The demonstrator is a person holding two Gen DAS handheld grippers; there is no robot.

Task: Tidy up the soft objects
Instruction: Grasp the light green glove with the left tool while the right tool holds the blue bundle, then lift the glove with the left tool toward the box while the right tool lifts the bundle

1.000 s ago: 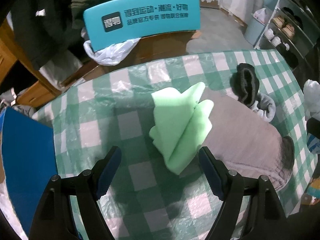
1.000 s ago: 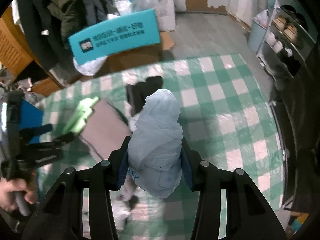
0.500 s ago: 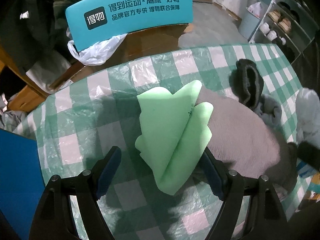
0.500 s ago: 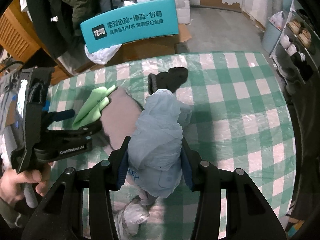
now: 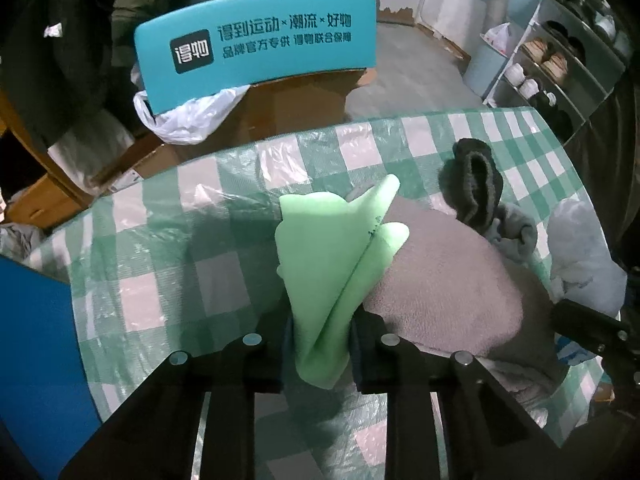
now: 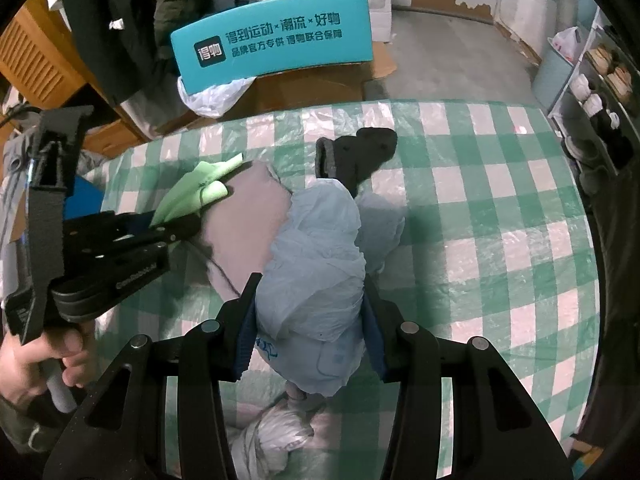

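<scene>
My left gripper is shut on a folded light green cloth that stands up between its fingers above the checked table. The cloth also shows in the right wrist view, with the left gripper clamped on its near end. My right gripper is shut on a crumpled pale blue plastic bag held above the table. A grey fleece cloth lies flat under and right of the green cloth. A black sock lies beyond it.
The table wears a green and white checked cover under clear plastic. A teal chair back stands at the far edge. A blue panel is at the left. A white crumpled bag lies near the front. Shoe shelves stand right.
The left gripper's fingers have closed from wide open onto the green cloth. The right gripper has kept its hold on the blue bag and shifted slightly.
</scene>
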